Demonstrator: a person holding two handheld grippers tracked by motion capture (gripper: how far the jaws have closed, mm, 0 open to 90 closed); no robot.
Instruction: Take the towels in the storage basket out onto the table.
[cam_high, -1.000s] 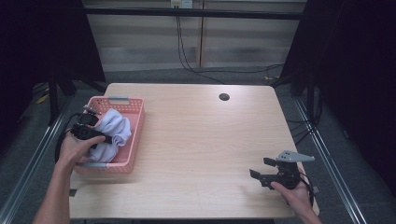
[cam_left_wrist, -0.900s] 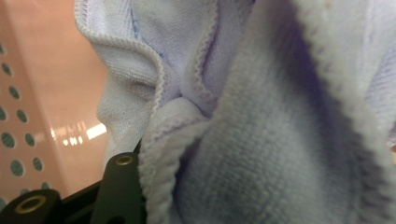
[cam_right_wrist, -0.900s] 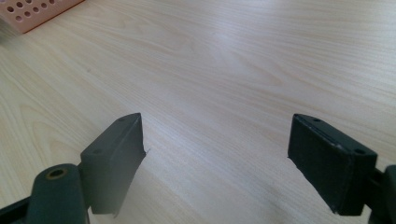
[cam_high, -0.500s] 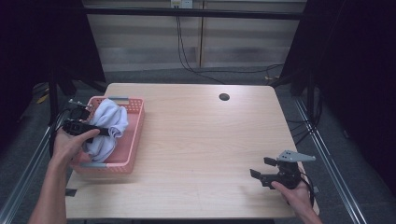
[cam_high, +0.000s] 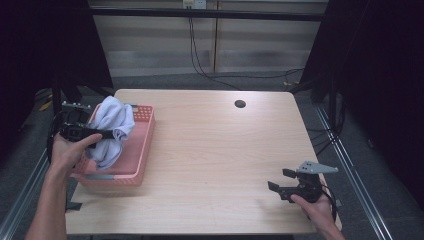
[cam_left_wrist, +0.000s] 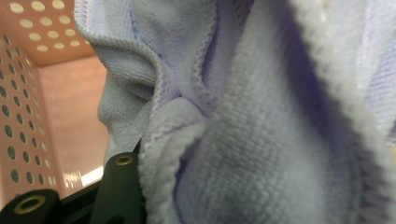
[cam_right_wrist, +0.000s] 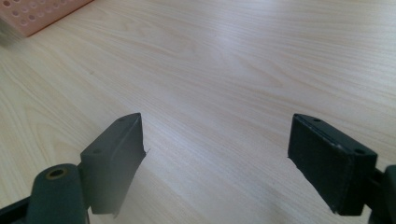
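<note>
Left gripper (cam_high: 102, 134) clamped on pale lilac towel (cam_high: 112, 129) — cloth lifted above pink perforated basket (cam_high: 142, 150), lower folds hanging inside it. Left gripper view: towel (cam_left_wrist: 261, 121) bunched right against lens, one black jaw visible at lower left, basket wall (cam_left_wrist: 18, 116) behind. Basket sits at left edge of wooden table (cam_high: 220, 150). Right gripper (cam_high: 279, 181) near front right corner of table, well apart from basket — jaws spread wide, nothing between them (bare wood below, basket corner (cam_right_wrist: 37, 14) far off). Small dark hole (cam_high: 240, 104) toward table's far edge.

Light wooden table (cam_high: 215, 150), pink perforated basket (cam_high: 142, 150) at its left edge
</note>
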